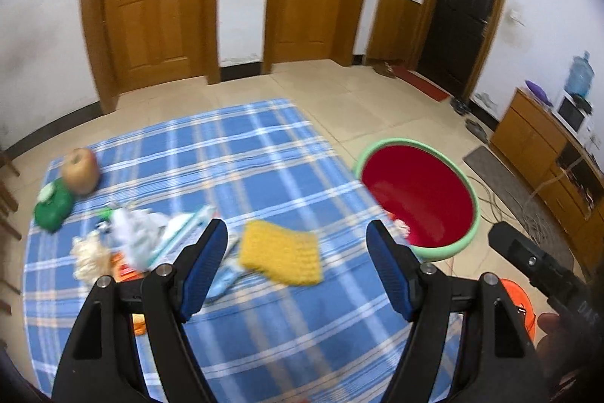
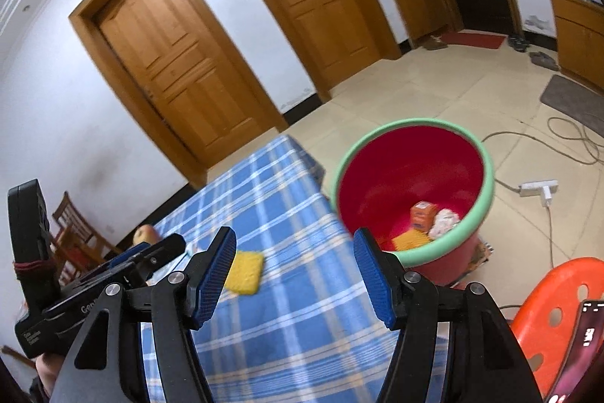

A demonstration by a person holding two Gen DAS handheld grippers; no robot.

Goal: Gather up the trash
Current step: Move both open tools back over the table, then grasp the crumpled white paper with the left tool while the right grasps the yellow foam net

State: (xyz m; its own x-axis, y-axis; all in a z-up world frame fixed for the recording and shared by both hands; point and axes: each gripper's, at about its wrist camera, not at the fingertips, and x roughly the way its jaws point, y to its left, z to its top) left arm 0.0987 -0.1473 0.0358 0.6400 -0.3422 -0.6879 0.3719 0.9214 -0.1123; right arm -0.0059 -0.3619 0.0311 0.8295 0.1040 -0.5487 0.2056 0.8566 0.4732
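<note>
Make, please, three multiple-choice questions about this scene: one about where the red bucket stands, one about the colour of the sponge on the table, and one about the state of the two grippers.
1. Where does the red bucket stand?
A. on the table
B. on the floor beside the table
C. on the orange stool

2. What colour is the sponge lying on the checked tablecloth?
A. yellow
B. green
C. white

3. What do the left gripper and the right gripper hold?
A. each a wrapper
B. only the left holds something
C. nothing, both are open

Answers: 1 B, its base rests on the tiles by the table edge. 2 A, it is plainly yellow. 3 C, nothing lies between either pair of fingers.
</note>
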